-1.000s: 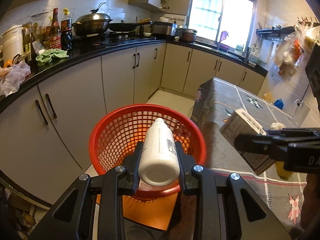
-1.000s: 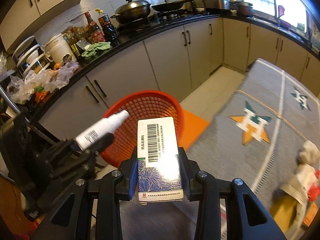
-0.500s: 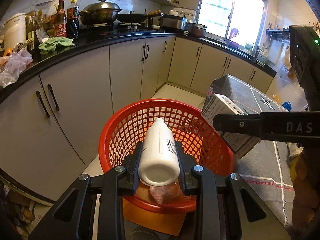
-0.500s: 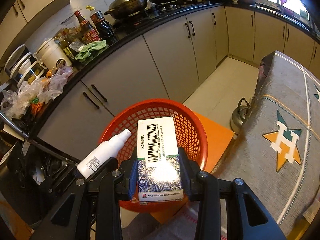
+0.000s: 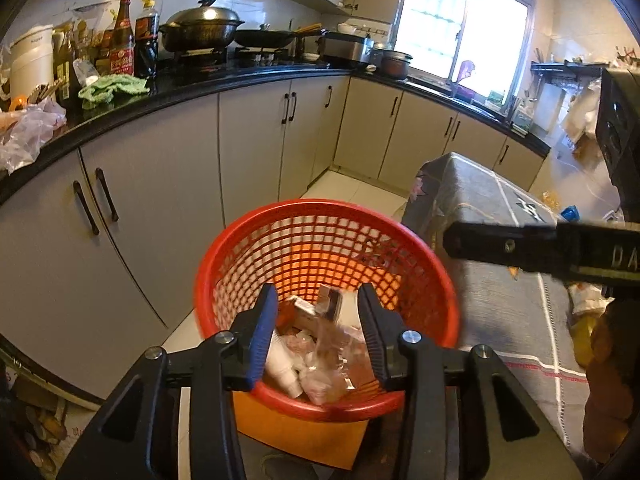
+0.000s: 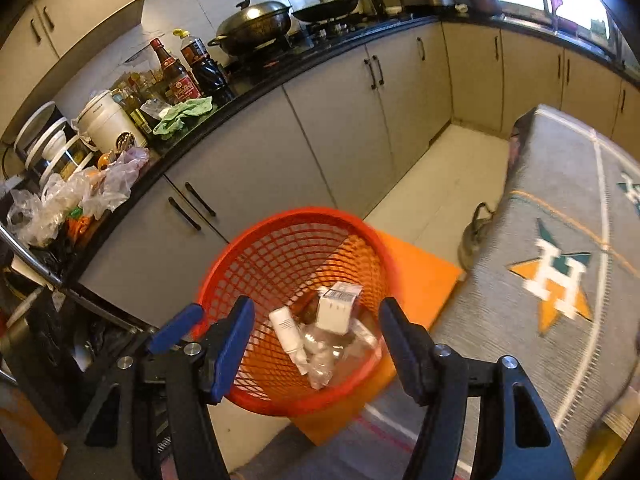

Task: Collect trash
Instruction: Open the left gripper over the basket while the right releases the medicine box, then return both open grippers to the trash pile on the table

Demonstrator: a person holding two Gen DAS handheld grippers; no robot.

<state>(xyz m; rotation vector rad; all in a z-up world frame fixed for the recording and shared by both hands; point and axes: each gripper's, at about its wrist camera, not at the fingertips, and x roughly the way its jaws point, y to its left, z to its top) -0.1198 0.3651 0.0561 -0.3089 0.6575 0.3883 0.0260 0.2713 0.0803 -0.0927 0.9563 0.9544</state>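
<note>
Hanging over the red basket (image 6: 296,312), both grippers had let go. The left gripper (image 5: 318,332) had its jaws apart with nothing between them, and they had just been opening. The right gripper (image 6: 316,344) had its jaws wide apart too, also just opening, and empty.

The trash lay low in the middle of each frame, inside the basket. The white bottle (image 6: 289,338) lay on its side on the basket floor. The box (image 6: 337,307) sat just beside it, to the right, with its barcode end up. Under and around them lay clear wrappers (image 6: 324,360) and a small white cup (image 5: 280,364).

The bottle looked light and hard, likely empty plastic. It was round and smooth, so it could slip; the best hold would be across its middle. The box looked like thin card, light, and would crush if squeezed hard; its two flat sides were the place to pinch. The wrappers looked soft and crinkly and would weigh almost nothing.

The basket looked like stiff plastic mesh, light enough to tip; it looked blurred, so it may have been shaking. More scraps (image 5: 586,300) lay on the grey cloth table (image 5: 500,288) at the right edge of the left view. They looked like paper, best picked up by a loose edge.
</note>
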